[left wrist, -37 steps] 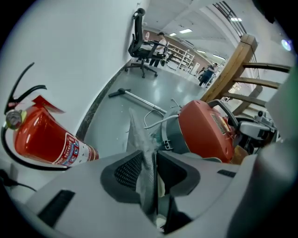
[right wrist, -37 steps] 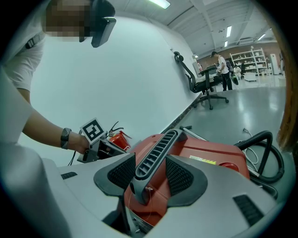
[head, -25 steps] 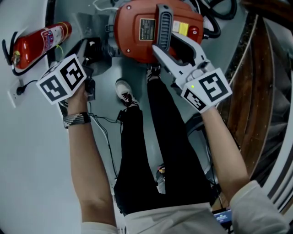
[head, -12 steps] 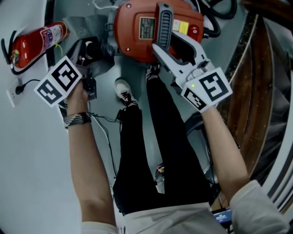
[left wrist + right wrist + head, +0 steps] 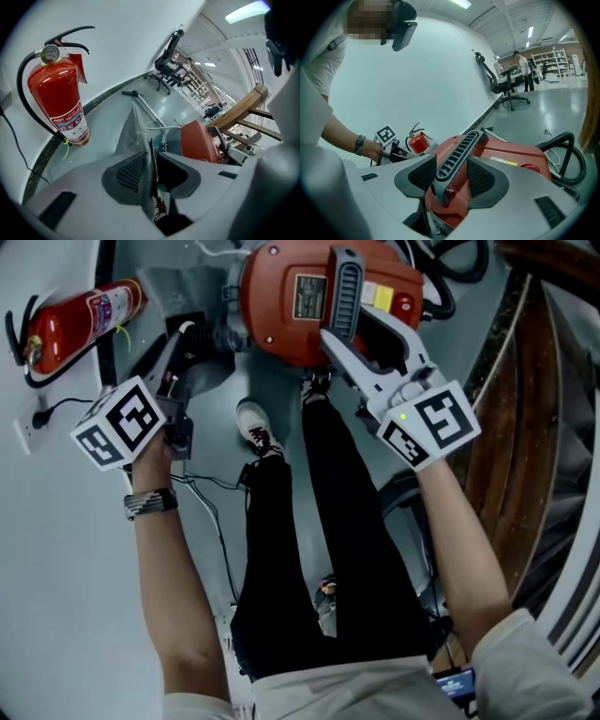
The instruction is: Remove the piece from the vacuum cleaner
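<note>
The red vacuum cleaner (image 5: pixel 291 296) stands on the floor in front of the person's feet. My right gripper (image 5: pixel 343 334) is shut on its grey ribbed handle (image 5: pixel 459 150), with a pad on each side of it. My left gripper (image 5: pixel 178 348) is left of the vacuum (image 5: pixel 199 140) and points at its side. A thin grey piece (image 5: pixel 133 126) runs edge-on between its jaws, which are opening. The left pad lies against the piece and a dark gap shows on the right-pad side.
A red fire extinguisher (image 5: pixel 80 320) stands by the white wall at the left. A black hose (image 5: pixel 567 145) coils behind the vacuum. A wooden frame (image 5: pixel 525 427) is at the right. A wall socket with a cable (image 5: pixel 33 423) is low on the left. The person's shoe (image 5: pixel 253 427) is between the grippers.
The left gripper has drawn back from the vacuum, down and to the left, and its jaws have spread. The right gripper keeps its hold on the handle.
</note>
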The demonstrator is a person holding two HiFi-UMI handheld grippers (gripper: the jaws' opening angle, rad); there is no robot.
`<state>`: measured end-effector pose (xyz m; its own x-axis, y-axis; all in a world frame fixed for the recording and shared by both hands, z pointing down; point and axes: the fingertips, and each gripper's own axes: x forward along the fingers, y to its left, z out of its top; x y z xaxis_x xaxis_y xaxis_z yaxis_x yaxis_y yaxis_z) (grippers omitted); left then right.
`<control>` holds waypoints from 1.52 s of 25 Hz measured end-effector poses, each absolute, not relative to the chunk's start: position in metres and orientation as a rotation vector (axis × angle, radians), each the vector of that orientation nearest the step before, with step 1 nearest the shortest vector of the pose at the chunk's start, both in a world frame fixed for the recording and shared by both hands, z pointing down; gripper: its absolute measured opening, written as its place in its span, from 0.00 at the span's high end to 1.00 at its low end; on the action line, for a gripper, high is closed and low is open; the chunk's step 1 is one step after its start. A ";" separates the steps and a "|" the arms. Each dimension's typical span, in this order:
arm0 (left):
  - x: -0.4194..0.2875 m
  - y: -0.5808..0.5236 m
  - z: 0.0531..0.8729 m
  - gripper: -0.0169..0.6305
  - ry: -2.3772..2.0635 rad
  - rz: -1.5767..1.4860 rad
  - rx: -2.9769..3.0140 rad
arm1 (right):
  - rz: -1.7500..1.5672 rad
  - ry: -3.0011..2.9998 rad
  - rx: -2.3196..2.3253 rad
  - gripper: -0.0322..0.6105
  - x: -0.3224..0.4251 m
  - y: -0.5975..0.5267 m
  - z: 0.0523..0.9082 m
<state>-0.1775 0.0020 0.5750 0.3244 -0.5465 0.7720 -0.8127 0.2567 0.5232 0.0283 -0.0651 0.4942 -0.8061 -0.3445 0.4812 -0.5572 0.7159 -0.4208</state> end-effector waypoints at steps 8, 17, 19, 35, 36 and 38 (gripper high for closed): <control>-0.170 0.023 0.571 0.89 -1.288 0.455 1.473 | 0.800 -2.550 0.698 0.63 0.029 -0.065 0.494; -0.178 0.021 0.578 0.91 -1.290 0.696 1.487 | 0.800 -2.548 0.700 0.63 0.029 -0.065 0.495; -0.183 0.021 0.582 0.92 -1.301 0.748 1.485 | 0.801 -2.549 0.699 0.63 0.029 -0.065 0.495; -0.203 0.032 0.558 0.92 -1.321 0.838 1.502 | 0.807 -2.544 0.729 0.63 0.033 -0.066 0.496; -0.206 0.035 0.551 0.92 -1.321 0.848 1.507 | 0.823 -2.535 0.737 0.63 0.032 -0.066 0.496; -0.213 0.038 0.535 0.92 -1.337 0.868 1.522 | 0.847 -2.513 0.754 0.63 0.029 -0.067 0.498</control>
<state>-0.2131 0.0382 0.5352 0.1672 -0.3491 0.9220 -0.9843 -0.0057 0.1764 0.0286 -0.0667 0.4976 -0.7830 -0.3649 0.5038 -0.5954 0.6743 -0.4369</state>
